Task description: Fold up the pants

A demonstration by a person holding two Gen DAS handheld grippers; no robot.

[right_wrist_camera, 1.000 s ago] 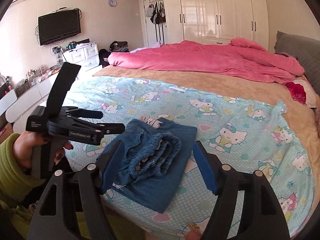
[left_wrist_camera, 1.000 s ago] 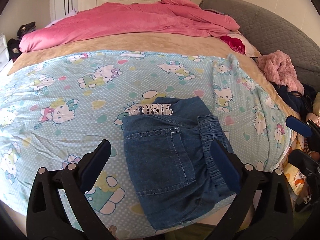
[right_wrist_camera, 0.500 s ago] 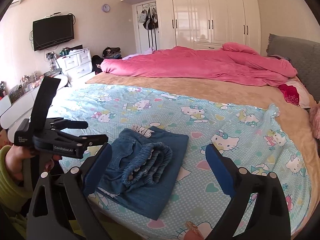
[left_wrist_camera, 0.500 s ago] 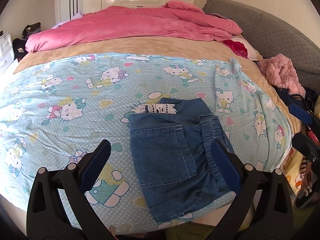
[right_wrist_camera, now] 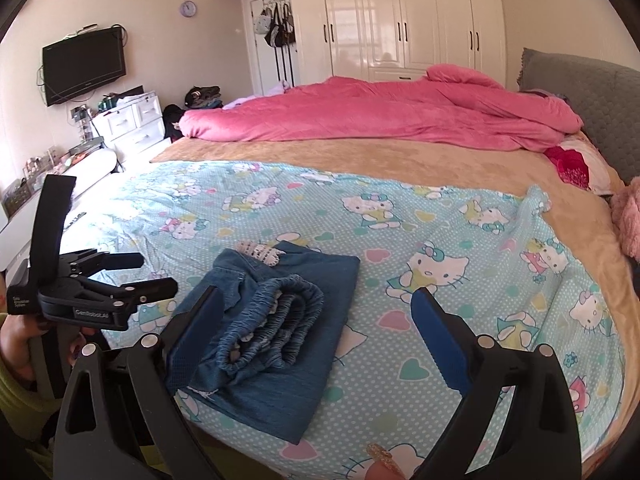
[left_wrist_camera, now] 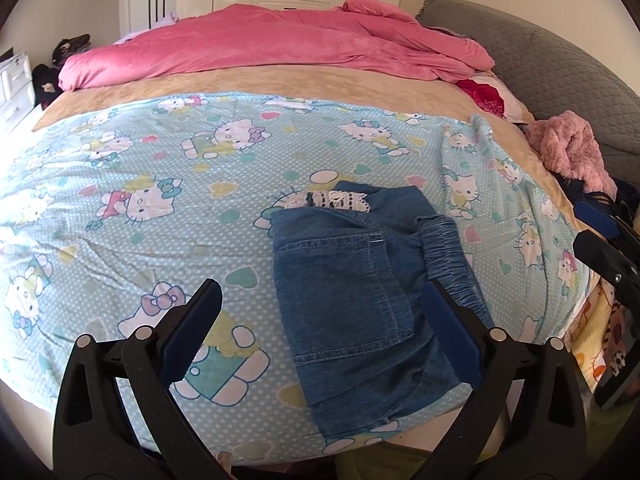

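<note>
Seemingly the folding is all but done — the pants (left_wrist_camera: 352, 292) lie as a compact denim bundle near the front edge of the bed (left_wrist_camera: 280, 80), on the cartoon-cat sheet (left_wrist_camera: 120, 208), with a back pocket facing up, the elastic waistband (right_wrist_camera: 276, 324) doubled over on top and a bit of white lace (left_wrist_camera: 336, 200) peeking out at the far end. What could be left, as I judge it, is little: the waistband sits bunched rather than flat, so a smoothing press or a last tuck might tidy it, and the bundle could then be carried off. The left gripper (left_wrist_camera: 320, 320) hangs above the bundle with its jaws spread wide and nothing between the pads; the bundle lies below its right finger, not pinched. The right gripper (right_wrist_camera: 316, 324) is likewise spread — its jaws have just been opening, and the pants rest on the sheet under its left finger, free of any grip. As for containers, none takes part: a white drawer chest (right_wrist_camera: 132, 124) by the wall and a wardrobe (right_wrist_camera: 400, 20) behind the pink quilt (right_wrist_camera: 380, 116) both stand closed, so their contents cannot be told
</note>
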